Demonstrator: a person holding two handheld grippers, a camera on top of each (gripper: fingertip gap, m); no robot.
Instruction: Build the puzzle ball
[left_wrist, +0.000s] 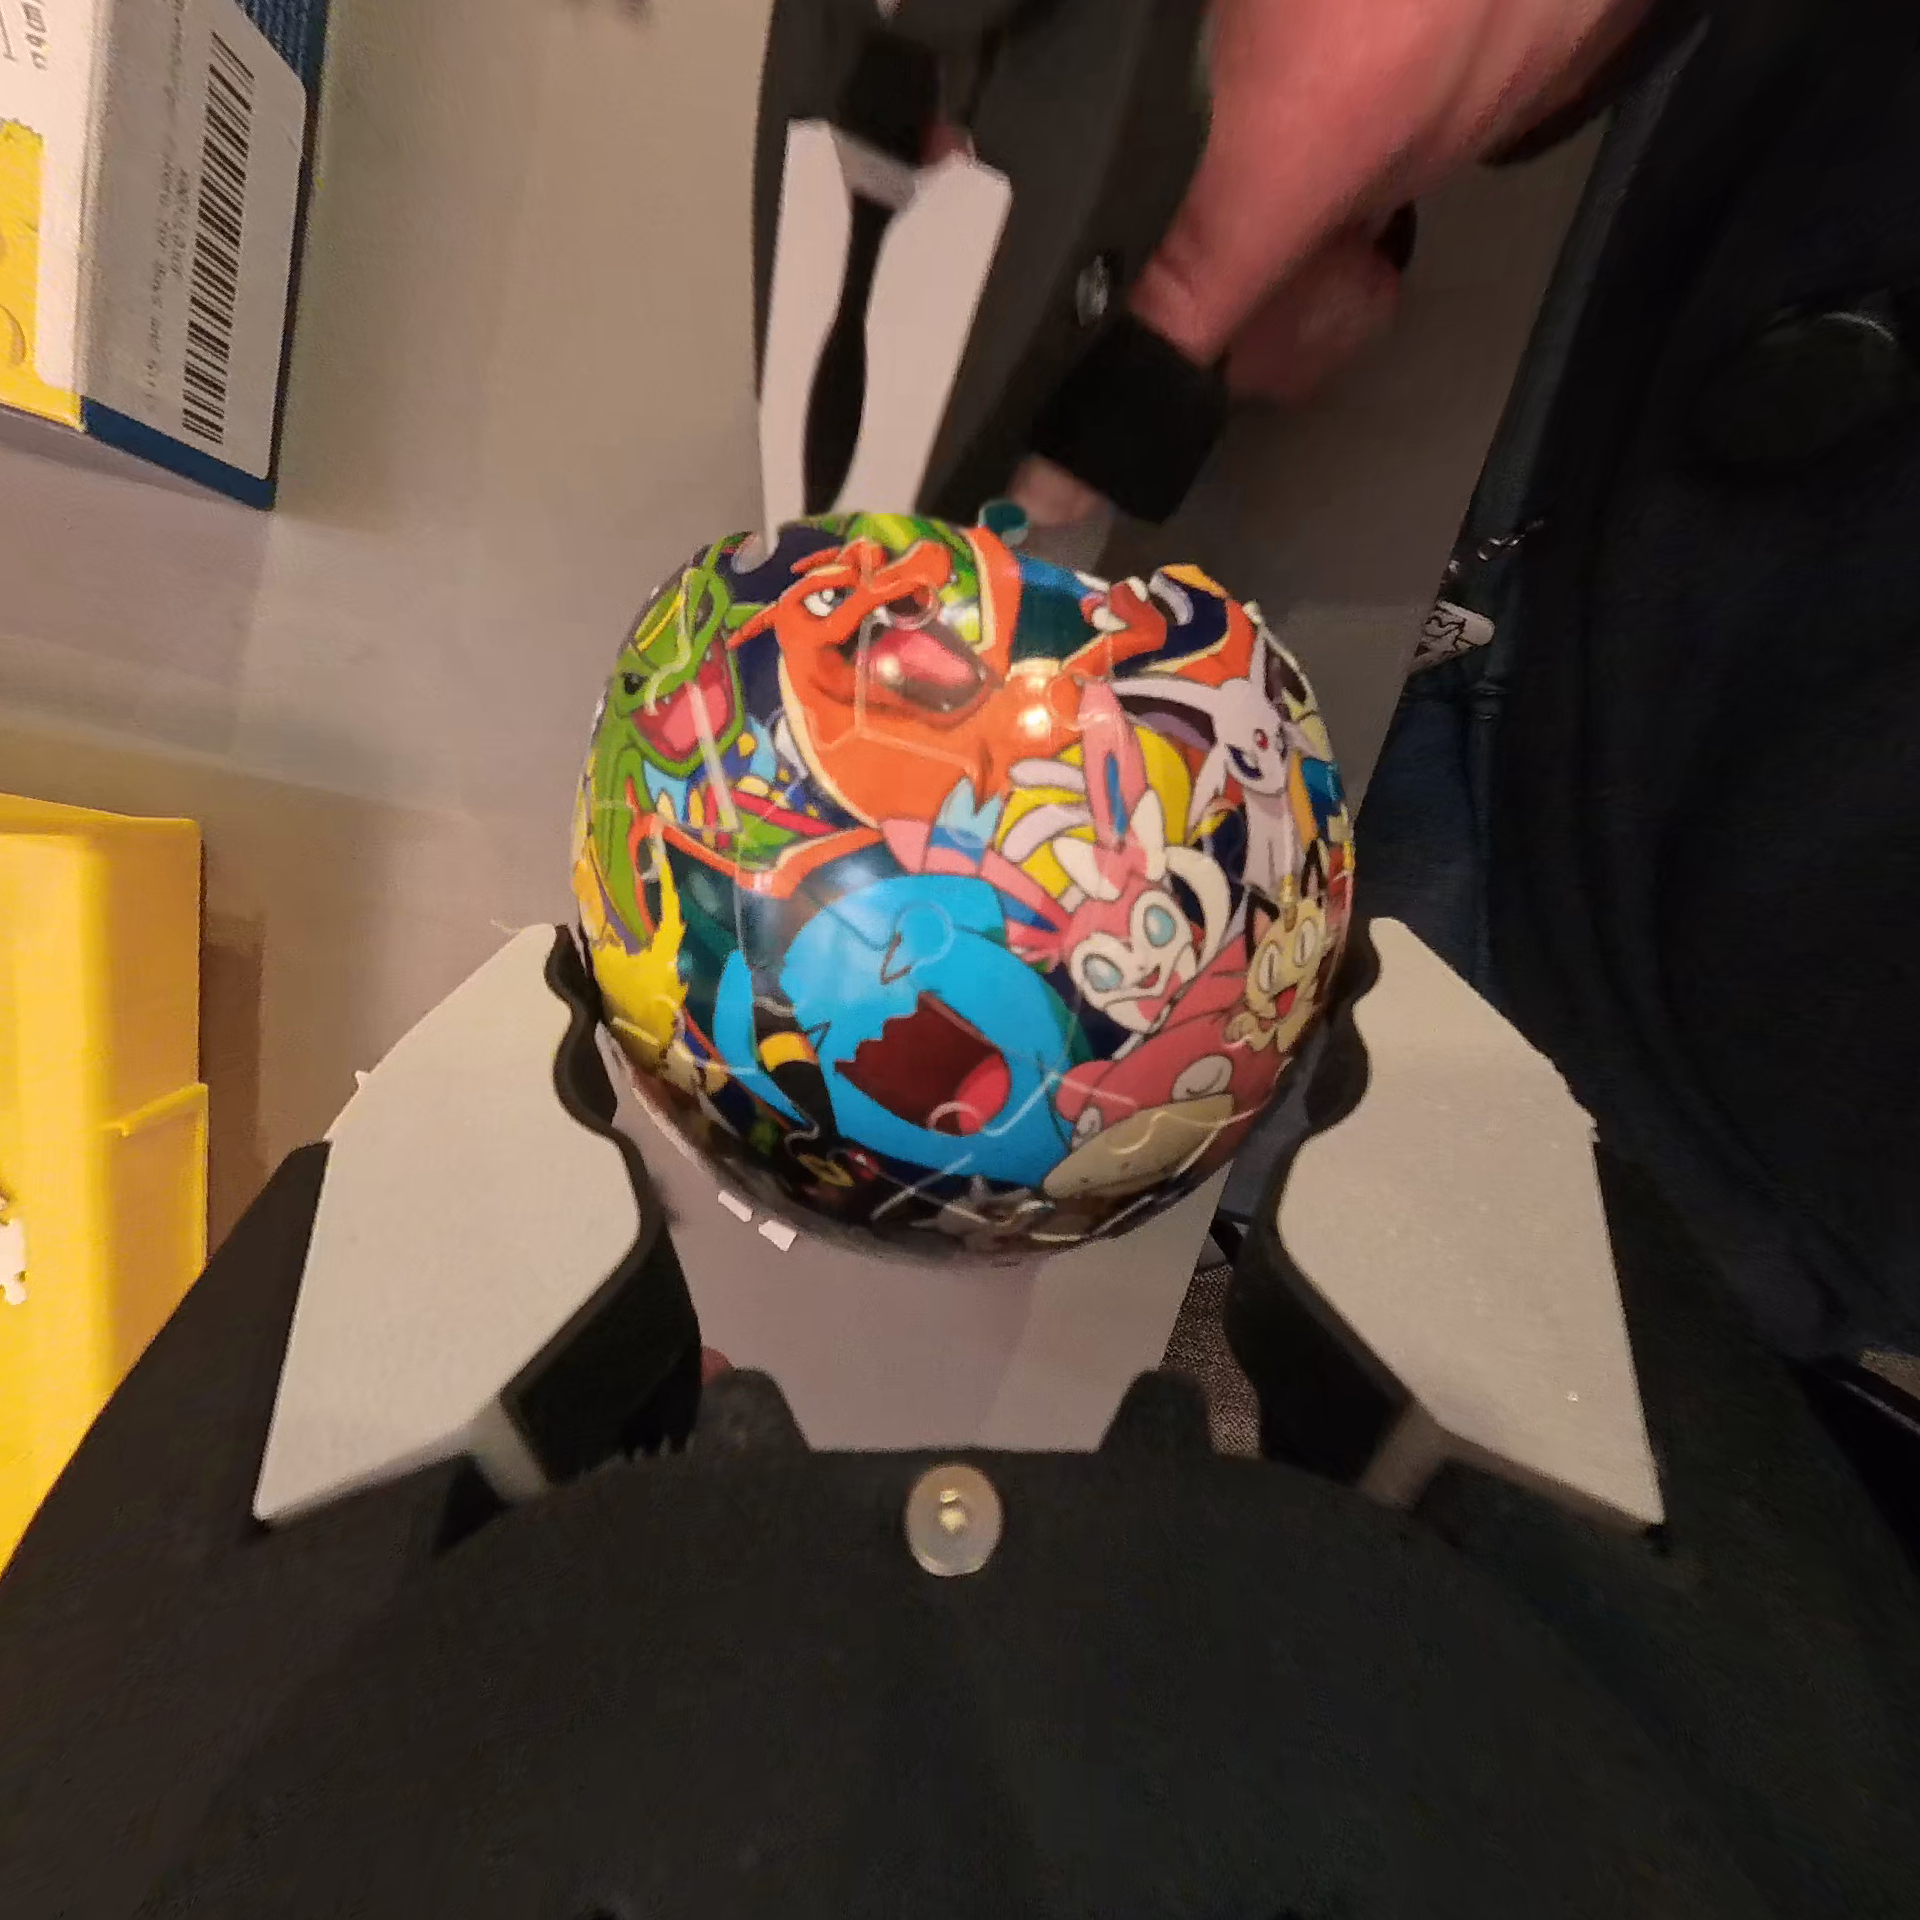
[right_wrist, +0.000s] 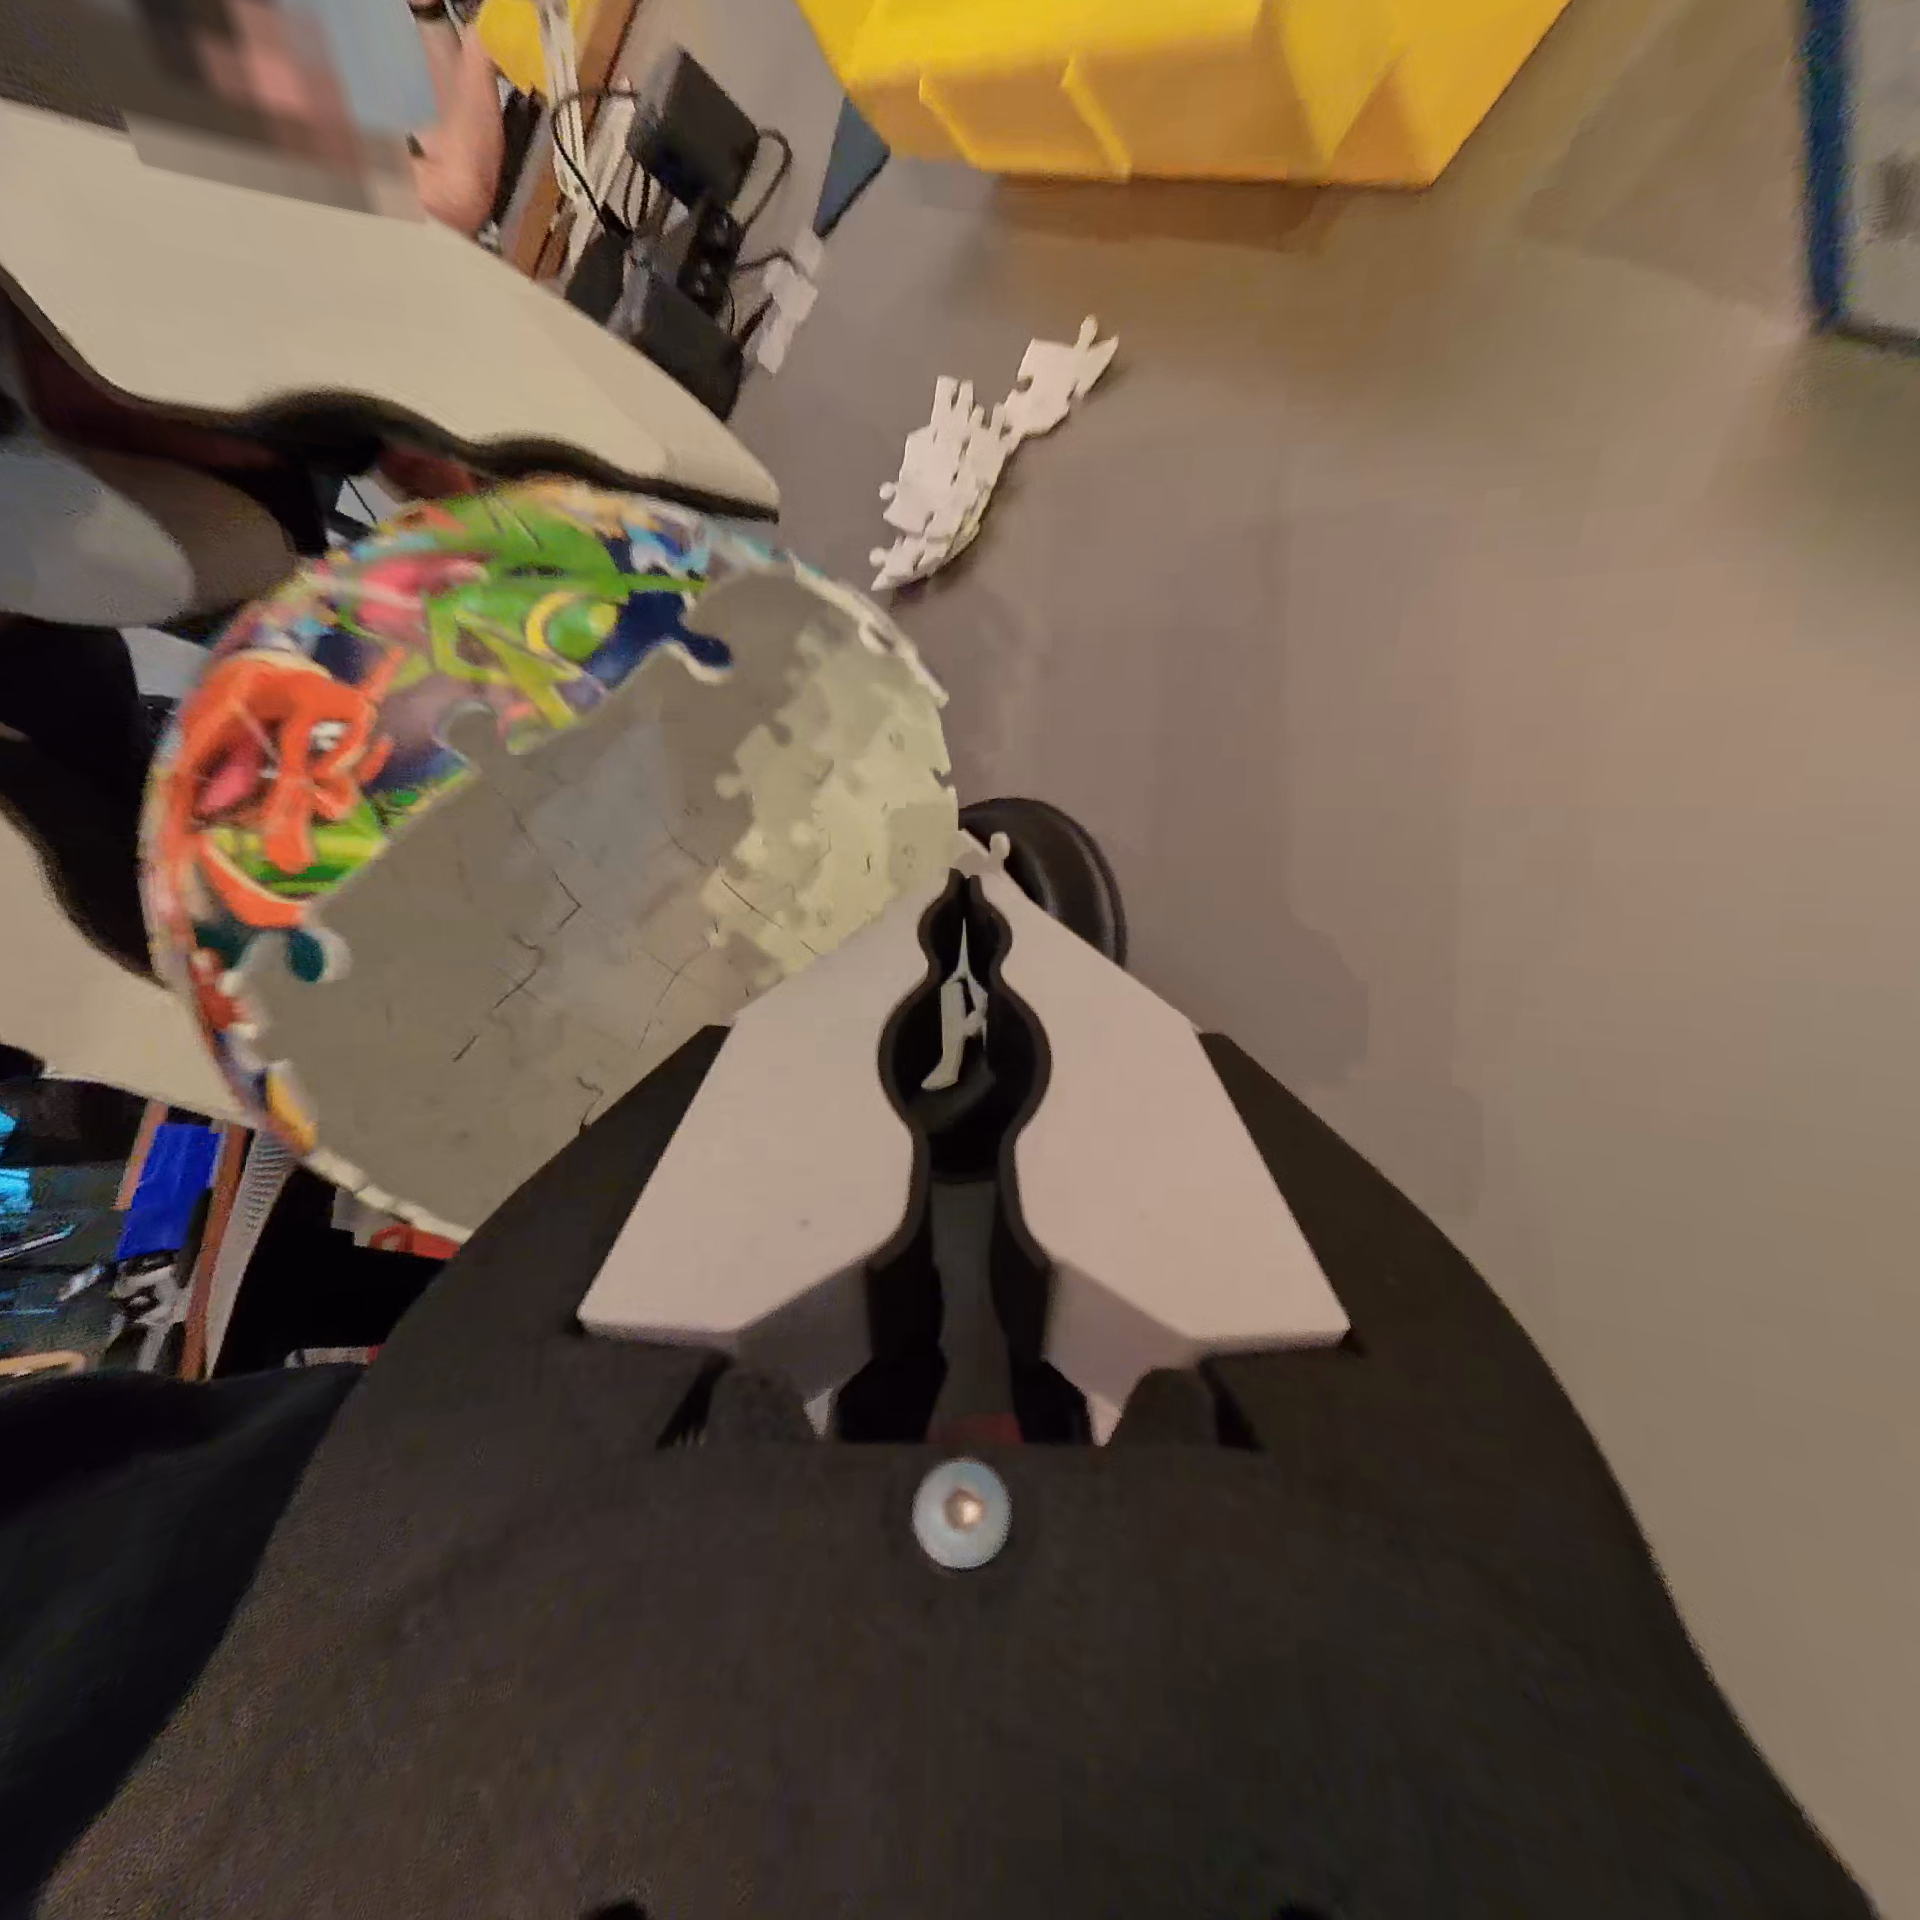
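Note:
The puzzle ball (left_wrist: 966, 883) is a sphere covered in bright cartoon creatures. My left gripper (left_wrist: 961, 982) is shut on it, one finger on each side, holding it above the table. In the right wrist view the ball (right_wrist: 520, 831) shows a large jagged opening with its grey inside exposed. My right gripper (right_wrist: 966, 894) is shut on a white puzzle piece (right_wrist: 961, 1023), seen edge-on, just right of the opening. The right gripper (left_wrist: 842, 457) also shows behind the ball in the left wrist view, held by a person's hand (left_wrist: 1351, 156).
A loose cluster of white puzzle pieces (right_wrist: 977, 457) lies face down on the grey table (right_wrist: 1455, 727). A black round stand (right_wrist: 1081, 883) sits beyond my right fingertips. A yellow bin (right_wrist: 1143, 83) stands at the back. A cardboard box (left_wrist: 156, 239) and the yellow bin (left_wrist: 94, 1039) are at the left. The tips of one gripper are about 7 cm away from the tips of the other.

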